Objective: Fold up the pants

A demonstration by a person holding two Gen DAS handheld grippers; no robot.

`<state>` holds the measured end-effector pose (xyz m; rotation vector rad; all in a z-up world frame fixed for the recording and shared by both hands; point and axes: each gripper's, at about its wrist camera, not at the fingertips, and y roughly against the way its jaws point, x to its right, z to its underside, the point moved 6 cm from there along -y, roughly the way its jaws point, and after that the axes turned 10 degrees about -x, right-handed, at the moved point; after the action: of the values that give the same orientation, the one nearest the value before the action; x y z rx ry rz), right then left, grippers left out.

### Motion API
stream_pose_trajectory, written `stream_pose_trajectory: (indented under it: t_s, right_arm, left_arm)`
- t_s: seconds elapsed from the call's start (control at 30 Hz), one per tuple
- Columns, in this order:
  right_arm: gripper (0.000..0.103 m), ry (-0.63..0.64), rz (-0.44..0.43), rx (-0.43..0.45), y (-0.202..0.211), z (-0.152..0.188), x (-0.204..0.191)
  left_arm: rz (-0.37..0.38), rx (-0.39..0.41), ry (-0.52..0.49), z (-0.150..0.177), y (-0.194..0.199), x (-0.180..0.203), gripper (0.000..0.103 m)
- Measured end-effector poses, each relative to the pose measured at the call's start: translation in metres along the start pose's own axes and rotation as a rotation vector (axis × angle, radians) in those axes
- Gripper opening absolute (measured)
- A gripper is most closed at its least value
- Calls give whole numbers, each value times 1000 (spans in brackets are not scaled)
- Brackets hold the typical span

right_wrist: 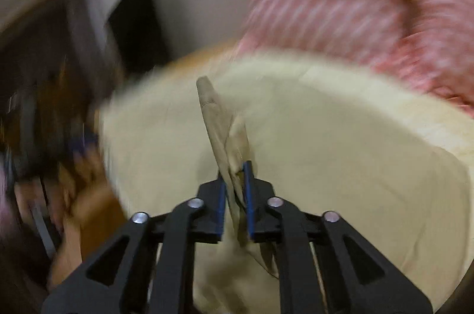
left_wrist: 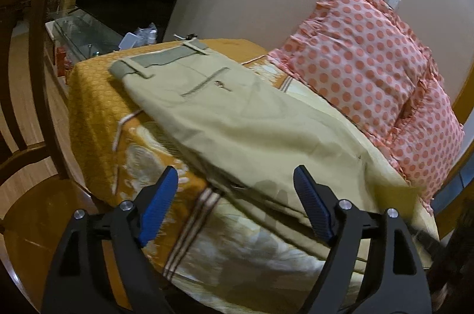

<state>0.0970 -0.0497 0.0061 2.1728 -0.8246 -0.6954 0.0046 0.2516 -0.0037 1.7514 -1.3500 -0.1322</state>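
Note:
Khaki pants (left_wrist: 237, 118) lie across an orange patterned bed cover (left_wrist: 97, 103), waistband at the far end, back pocket facing up. My left gripper (left_wrist: 237, 189) is open and empty, hovering just above the near part of the pants. My right gripper (right_wrist: 235, 177) is shut on a pinched edge of the pants (right_wrist: 219, 130) and holds it up above the spread cloth (right_wrist: 340, 151). The right wrist view is heavily blurred.
A pink polka-dot pillow (left_wrist: 370, 68) leans at the right of the bed, also blurred in the right wrist view (right_wrist: 355, 2). A wooden chair (left_wrist: 26, 106) stands at the left. A glass table (left_wrist: 83, 38) with small items lies beyond the bed.

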Motion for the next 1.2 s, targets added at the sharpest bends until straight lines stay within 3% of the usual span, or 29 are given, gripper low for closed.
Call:
stream_pose_trajectory:
  t_s: [0.03, 0.07, 0.1, 0.2, 0.27, 0.37, 0.4, 0.5, 0.6, 0.77, 0.93, 1.07, 1.2]
  right_arm:
    - [25, 44, -18, -32, -7, 13, -15]
    - [36, 67, -19, -14, -3, 19, -23]
    - [40, 82, -29, 10, 3, 22, -29]
    - [40, 27, -17, 154, 35, 15, -21]
    - [40, -31, 85, 187, 37, 8, -5]
    - [41, -66, 194, -20, -2, 23, 14]
    - [48, -59, 190, 16, 3, 25, 12]
    - [59, -69, 148, 9, 7, 34, 8]
    - [64, -80, 122, 26, 7, 28, 4]
    - [72, -72, 110, 31, 1, 19, -1]
    - [73, -79, 98, 38, 1, 16, 1]
    - [75, -83, 88, 44, 1, 14, 2]
    - [77, -94, 88, 54, -1, 14, 1]
  left_arm:
    - [-2, 2, 4, -1, 0, -5, 80]
    - [-4, 4, 11, -2, 0, -10, 80]
    - [-4, 8, 20, -4, 0, -14, 81]
    - [6, 27, 46, -10, -1, -24, 81]
    - [5, 37, 57, -14, -2, -28, 81]
    - [10, 46, 83, -23, -5, -35, 81]
    - [13, 38, 93, -25, -8, -37, 81]
    - [25, 3, 122, -28, -17, -43, 84]
    - [16, -2, 118, -30, -20, -39, 89]
    - [-12, 22, 91, -35, -18, -34, 89]
    - [-34, 9, 48, -40, -26, -28, 90]
    - [72, -27, 54, -39, -31, -16, 90]
    - [223, -59, 132, -37, -34, -11, 89]
